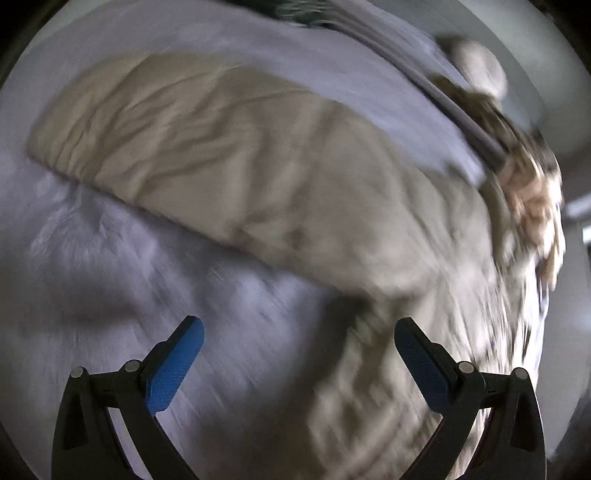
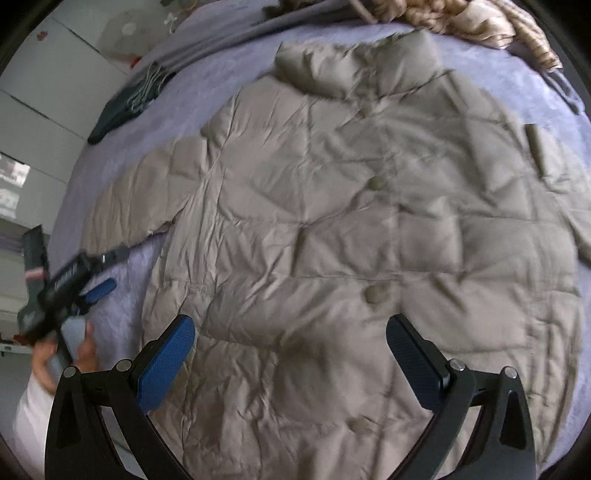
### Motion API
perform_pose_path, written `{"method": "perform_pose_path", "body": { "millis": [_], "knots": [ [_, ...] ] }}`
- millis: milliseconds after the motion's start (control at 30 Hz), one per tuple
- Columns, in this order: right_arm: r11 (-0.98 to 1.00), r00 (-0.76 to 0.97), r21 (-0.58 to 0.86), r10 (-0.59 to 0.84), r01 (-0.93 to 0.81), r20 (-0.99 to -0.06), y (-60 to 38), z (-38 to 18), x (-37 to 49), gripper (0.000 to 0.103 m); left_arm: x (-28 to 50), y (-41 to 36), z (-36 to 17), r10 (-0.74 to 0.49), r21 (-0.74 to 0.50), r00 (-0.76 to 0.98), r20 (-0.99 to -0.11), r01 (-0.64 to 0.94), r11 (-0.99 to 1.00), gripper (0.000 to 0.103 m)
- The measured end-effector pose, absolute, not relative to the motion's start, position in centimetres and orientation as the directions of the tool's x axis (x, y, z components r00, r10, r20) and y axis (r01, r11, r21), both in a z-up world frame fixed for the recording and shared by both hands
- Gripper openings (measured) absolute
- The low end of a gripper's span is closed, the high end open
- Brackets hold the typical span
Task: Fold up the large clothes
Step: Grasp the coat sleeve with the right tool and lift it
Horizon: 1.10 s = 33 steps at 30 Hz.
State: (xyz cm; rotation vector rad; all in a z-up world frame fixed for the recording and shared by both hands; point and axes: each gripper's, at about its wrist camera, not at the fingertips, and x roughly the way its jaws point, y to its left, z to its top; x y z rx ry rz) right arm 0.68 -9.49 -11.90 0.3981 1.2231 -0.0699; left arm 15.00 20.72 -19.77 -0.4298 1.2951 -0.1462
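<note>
— Coat lay flat, buttons up, on the bed, so its sleeves could be folded in?
— Probably; the left view was blurred. Right gripper hung over the hem, left gripper beside a sleeve, jaws wide, holding nothing.

A bed covered by a lavender sheet is filling most of both views, its surface lying faintly wrinkled. A grey blanket is lying folded along the far edge, with a tan knitted throw bunching beside it at the far right corner. A dark cloth with pale fringe is resting near the left edge of the bed. White panelled walls are standing behind the bed at the left, where daylight is entering through a bright opening. The left wrist view is showing heavy blur.
</note>
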Motion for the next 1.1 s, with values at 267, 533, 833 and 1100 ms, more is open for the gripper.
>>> {"method": "perform_pose_path", "body": {
  "millis": [267,533,833,1100],
  "knots": [
    [0.921,0.418,0.303,0.183,0.243,-0.890,-7.8,-14.7,4.3,0.103,21.4,25.9,-22.3,-0.342,-0.444,0.382,-0.858,-0.219,0.869,0.103],
    [0.895,0.509,0.404,0.262,0.189,-0.820,-5.7,-14.4,10.3,0.103,26.8,28.3,-22.1,-0.219,-0.361,0.453,-0.864,-0.256,0.897,0.025],
    [0.780,0.513,0.597,0.439,0.190,-0.737,-2.4,-18.0,16.8,0.005,23.6,26.4,-12.8,-0.245,-0.310,0.606,-0.757,-0.002,0.951,0.008],
    [0.716,0.406,0.660,0.546,0.228,-0.733,0.3,-24.3,17.9,0.001,22.5,16.9,-6.8,-0.509,-0.427,0.538,-0.672,0.281,0.860,0.008]
  ]
}}
